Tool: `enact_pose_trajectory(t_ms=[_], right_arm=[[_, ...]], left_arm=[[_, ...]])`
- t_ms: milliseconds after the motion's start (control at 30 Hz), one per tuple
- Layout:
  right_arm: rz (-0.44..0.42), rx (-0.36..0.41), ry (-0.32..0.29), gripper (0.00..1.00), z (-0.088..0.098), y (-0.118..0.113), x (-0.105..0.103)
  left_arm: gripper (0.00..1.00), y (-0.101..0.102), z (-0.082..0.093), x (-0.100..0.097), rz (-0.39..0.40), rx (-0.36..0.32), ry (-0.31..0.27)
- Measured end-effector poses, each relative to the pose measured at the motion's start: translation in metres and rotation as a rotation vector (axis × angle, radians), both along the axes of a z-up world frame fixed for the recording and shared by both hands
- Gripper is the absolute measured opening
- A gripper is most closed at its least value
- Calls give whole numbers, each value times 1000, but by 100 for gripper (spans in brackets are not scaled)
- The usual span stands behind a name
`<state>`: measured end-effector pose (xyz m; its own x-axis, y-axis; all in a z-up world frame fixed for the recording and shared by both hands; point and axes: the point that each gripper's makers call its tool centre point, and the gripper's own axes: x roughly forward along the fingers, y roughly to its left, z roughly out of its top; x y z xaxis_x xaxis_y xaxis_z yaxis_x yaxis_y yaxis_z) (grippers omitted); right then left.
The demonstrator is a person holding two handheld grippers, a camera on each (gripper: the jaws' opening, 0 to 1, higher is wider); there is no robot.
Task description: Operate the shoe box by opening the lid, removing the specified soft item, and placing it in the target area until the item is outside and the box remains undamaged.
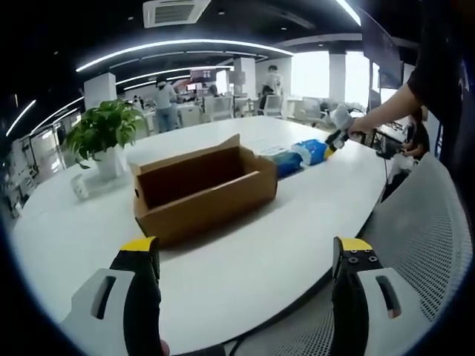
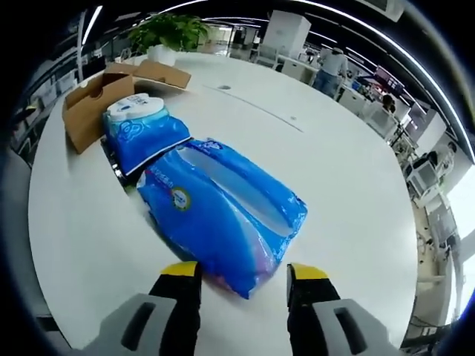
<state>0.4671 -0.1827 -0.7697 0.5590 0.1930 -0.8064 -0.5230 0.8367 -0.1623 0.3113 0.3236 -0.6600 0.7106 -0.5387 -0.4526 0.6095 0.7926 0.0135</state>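
Right fingers straddle the near end of the pack; my left hangs back, well off the box.

My left gripper (image 1: 245, 285), fingers apart on nothing, faces the open brown cardboard shoe box (image 1: 204, 191) on the white bench (image 1: 252, 274). The soft blue plastic tissue pack (image 2: 219, 211) lies outside the box, long axis running away from my right gripper (image 2: 243, 289), whose fingers stand apart either side of its near end, not clamped. A second blue pack (image 2: 141, 127) lies beyond.
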Motion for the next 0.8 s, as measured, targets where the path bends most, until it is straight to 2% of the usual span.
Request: enact_pose_trajectory(t_ms=[300, 800], right_arm=[[13, 11, 13, 51, -3, 2, 10], [28, 4, 8, 51, -4, 14, 5]], left_arm=[[96, 0, -1, 0, -2, 8, 5], [96, 2, 0, 0, 3, 4, 0]])
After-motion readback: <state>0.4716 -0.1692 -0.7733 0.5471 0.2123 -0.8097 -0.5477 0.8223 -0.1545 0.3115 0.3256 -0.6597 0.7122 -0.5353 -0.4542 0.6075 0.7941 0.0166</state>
